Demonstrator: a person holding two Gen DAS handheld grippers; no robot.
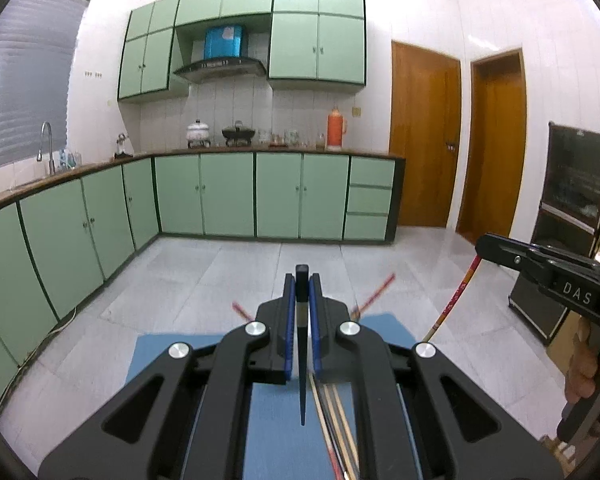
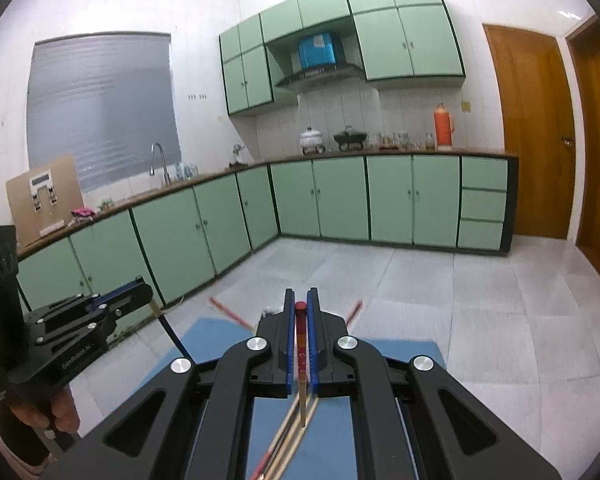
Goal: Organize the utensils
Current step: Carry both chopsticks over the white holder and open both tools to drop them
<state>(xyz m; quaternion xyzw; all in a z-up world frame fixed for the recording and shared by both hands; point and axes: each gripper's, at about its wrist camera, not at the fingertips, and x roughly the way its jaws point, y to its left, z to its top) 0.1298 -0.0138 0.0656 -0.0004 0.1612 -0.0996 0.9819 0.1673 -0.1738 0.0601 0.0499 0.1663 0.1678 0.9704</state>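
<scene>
My left gripper [image 1: 302, 280] is shut on a dark blue chopstick [image 1: 302, 376], held lengthwise between the blue pads with its tip toward the camera, above a blue mat [image 1: 268, 412]. My right gripper [image 2: 301, 300] is shut on a red-topped chopstick [image 2: 301, 356] the same way. Each gripper also shows in the other view: the right gripper [image 1: 480, 246] with its red chopstick [image 1: 454, 300], the left gripper [image 2: 146, 292] with its dark chopstick [image 2: 172, 334]. Several loose chopsticks [image 1: 336, 420] lie on the mat below the grippers [image 2: 288, 436]. Red chopsticks [image 1: 374, 294] stick out past the mat's far edge.
The blue mat [image 2: 400, 354] lies on a pale surface above a tiled kitchen floor [image 1: 220, 268]. Green cabinets [image 1: 228, 196] run along the left and back walls. Wooden doors [image 1: 424, 140] stand at the right. A dark cabinet [image 1: 568, 208] stands at the far right.
</scene>
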